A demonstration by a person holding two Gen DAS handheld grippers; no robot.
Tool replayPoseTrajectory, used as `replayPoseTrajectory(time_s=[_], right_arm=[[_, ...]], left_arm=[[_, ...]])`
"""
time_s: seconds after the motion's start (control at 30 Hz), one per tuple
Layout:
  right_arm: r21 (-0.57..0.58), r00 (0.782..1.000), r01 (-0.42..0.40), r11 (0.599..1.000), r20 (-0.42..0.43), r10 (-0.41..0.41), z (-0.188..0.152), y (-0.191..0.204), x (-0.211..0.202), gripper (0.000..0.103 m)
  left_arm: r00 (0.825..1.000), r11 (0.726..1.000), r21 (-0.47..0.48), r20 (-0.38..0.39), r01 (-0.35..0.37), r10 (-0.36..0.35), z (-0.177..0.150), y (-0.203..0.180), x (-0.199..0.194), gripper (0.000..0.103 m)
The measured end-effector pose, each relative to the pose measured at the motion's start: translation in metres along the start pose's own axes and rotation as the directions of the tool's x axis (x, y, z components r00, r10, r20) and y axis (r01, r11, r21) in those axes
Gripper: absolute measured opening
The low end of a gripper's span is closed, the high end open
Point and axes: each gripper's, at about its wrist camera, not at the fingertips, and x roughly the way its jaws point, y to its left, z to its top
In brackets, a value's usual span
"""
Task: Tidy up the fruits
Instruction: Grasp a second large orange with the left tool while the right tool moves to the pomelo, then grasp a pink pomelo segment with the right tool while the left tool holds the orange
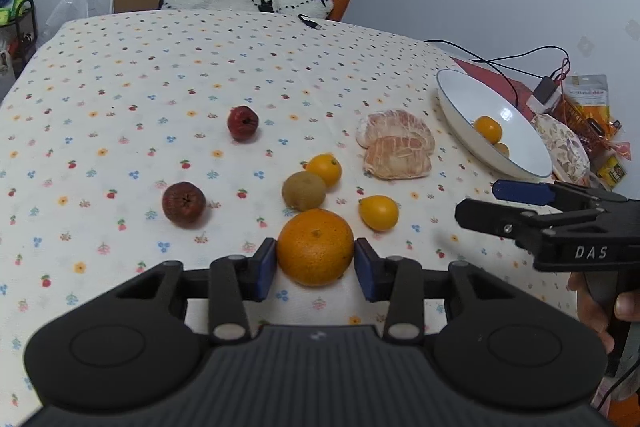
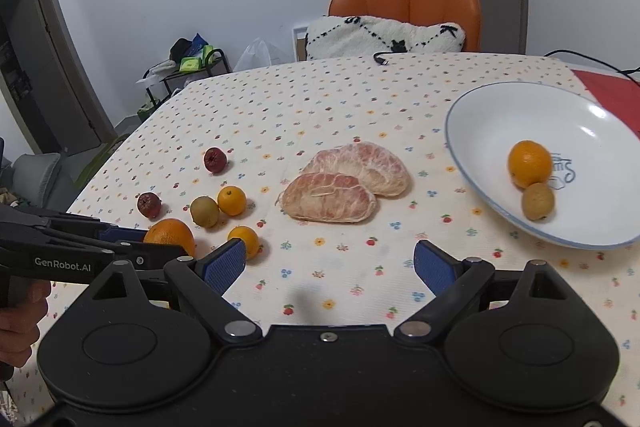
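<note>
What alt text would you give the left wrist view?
The left gripper has its blue pads on either side of a large orange on a floral tablecloth. Beyond lie smaller fruits and a white bowl; the open right gripper enters from the right.

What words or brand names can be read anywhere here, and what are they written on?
"DAS": on the side of the right hand-held gripper.
"GenRobot.AI": on the side of the left hand-held gripper.
Blue lettering inside the white bowl: partly hidden by the orange, unreadable.
Print on the orange packets at the table's edge: too small and blurred to read.
</note>
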Motion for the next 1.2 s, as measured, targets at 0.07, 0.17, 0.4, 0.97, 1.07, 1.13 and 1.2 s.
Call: replayPoseTrajectory(time_s=[0.07,0.17,0.4,0.97,1.07,1.13,1.2], right_arm=[[0.002,1.0,-0.004,1.0,-0.001,0.004,-0.001,0.003,0.004,0.091],[0.004,1.0,-0.004,1.0,0.003,0.004,-0.002,0.007,0.009,0.091],[-0.012,1.0,-0.004,1.0,0.005,0.004,0.004,0.018,0.022,0.091],[-0.05,0.988,0.151,0.987,-0.035,-0.153,0.023,0.028,0.068,0.089],[-0.075,0.981,0.188,0.979,-0.024,-0.191,0.022,0.031,0.071,0.085],[-0.078,0.979,0.2,0.977,-0.018,-0.202,0.022,0.032,0.071,0.082],[-0.086,0.978,0.205,0.975,-0.013,-0.207,0.021,0.033,0.07,0.075]], left_arm=[[1.0,1.0,-0.005,0.004,0.002,-0.002,0.001,0.003,-0.001,0.04],[1.0,1.0,-0.014,0.024,-0.009,0.009,0.003,0.009,-0.005,0.04],[0.999,0.999,-0.041,0.037,-0.026,0.028,0.012,0.022,-0.008,0.04],[0.999,0.998,-0.059,0.033,-0.006,0.008,0.027,0.032,-0.002,0.04],[0.999,0.998,-0.063,0.035,-0.001,0.004,0.029,0.033,-0.002,0.04],[0.999,0.998,-0.061,0.035,0.0,0.002,0.03,0.033,-0.001,0.04],[0.999,0.998,-0.063,0.034,0.001,0.001,0.031,0.034,0.001,0.04]])
